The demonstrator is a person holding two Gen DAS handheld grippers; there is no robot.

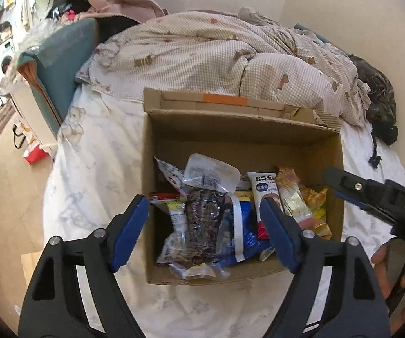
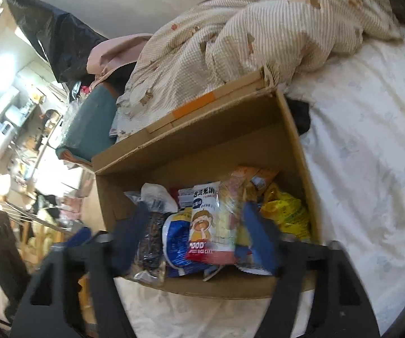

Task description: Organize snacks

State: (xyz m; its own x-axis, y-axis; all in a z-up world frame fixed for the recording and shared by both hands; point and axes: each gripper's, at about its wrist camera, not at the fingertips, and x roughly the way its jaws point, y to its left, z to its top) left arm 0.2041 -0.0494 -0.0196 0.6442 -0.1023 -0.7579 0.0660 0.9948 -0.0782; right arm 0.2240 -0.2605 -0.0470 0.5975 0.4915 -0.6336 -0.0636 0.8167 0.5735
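both grippers hover over the cardboard box (image 1: pixel 334 197) on the bed (image 1: pixel 95 169), snacks piled inside. left gripper (image 1: pixel 205 225) jaws wide, nothing between the pads; dark snack pack (image 1: pixel 205 222) lies just ahead & below, long axis running away from the fingers, roughly in line w/ them. right gripper (image 2: pixel 194 233) also spread wide, empty, blurred; rice cake pack (image 2: pixel 210 231) lies ahead between its fingers. left looks better lined up for the dark pack; right for the rice cake.

Rumpled checked duvet (image 1: pixel 230 56) on white bedsheet (image 1: pixel 95 169); pink garment (image 1: pixel 123 0); teal cushion (image 1: pixel 61 56)
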